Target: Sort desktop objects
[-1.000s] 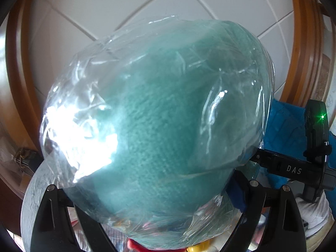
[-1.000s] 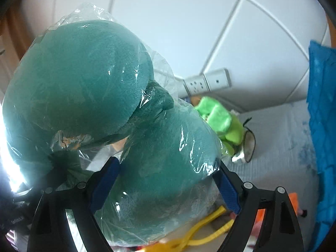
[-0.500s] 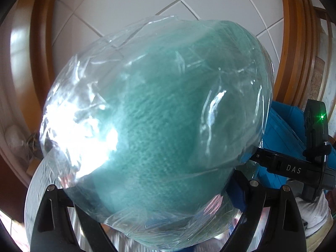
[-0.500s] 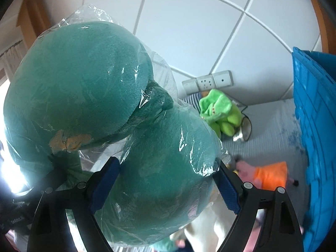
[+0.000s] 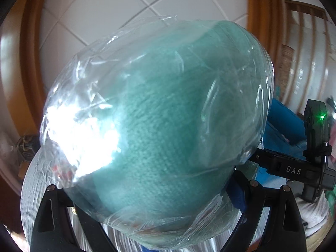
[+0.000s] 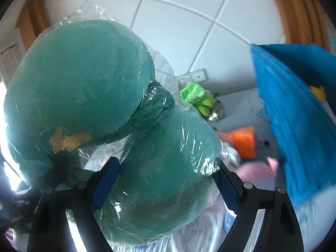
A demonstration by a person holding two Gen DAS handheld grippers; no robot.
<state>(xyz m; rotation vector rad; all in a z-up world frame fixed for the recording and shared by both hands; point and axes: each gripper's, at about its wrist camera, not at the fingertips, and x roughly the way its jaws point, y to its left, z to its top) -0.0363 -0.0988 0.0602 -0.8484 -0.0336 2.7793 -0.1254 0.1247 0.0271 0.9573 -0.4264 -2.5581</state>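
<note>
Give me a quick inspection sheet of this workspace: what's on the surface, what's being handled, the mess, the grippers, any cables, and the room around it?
Surface: pale grey table covering, partly hidden.
Job's things: teal plush toy in clear plastic wrap, held up off the surface by both grippers; blue basket at the right.
Clutter: green soft toy, orange item, pink soft item, shiny metal object.
Grippers: left gripper clamped on one end of the plush; right gripper clamped on the other, blue pads pressing its sides.
Cables: nothing seen.
Surroundings: white tiled wall, wall socket, wooden frame.
</note>
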